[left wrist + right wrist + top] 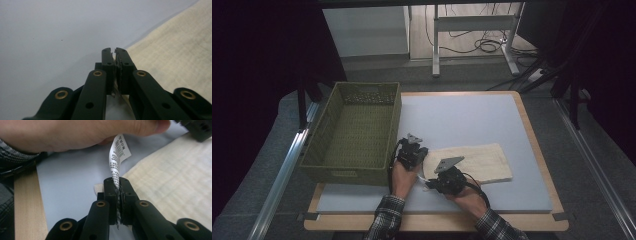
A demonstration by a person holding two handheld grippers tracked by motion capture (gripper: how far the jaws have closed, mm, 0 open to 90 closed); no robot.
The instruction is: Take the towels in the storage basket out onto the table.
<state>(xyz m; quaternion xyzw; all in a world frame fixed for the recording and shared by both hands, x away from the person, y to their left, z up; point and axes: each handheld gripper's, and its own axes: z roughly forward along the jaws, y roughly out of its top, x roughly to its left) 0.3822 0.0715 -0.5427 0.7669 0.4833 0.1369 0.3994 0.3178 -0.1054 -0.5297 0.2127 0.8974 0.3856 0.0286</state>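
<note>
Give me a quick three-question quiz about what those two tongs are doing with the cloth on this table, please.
1. True or false: the right tongs are shut on the cloth's printed label.
2. On which side of the cream cloth does the green woven basket stand in the high view: A) left, B) right, C) on top of it?
3. Fill in: the left tongs are closed at the cloth's ____.

Key
1. True: the white label rises from between the closed jaws.
2. A.
3. Edge: a thin sliver seems caught between the jaws, though I cannot tell what it is.
</note>
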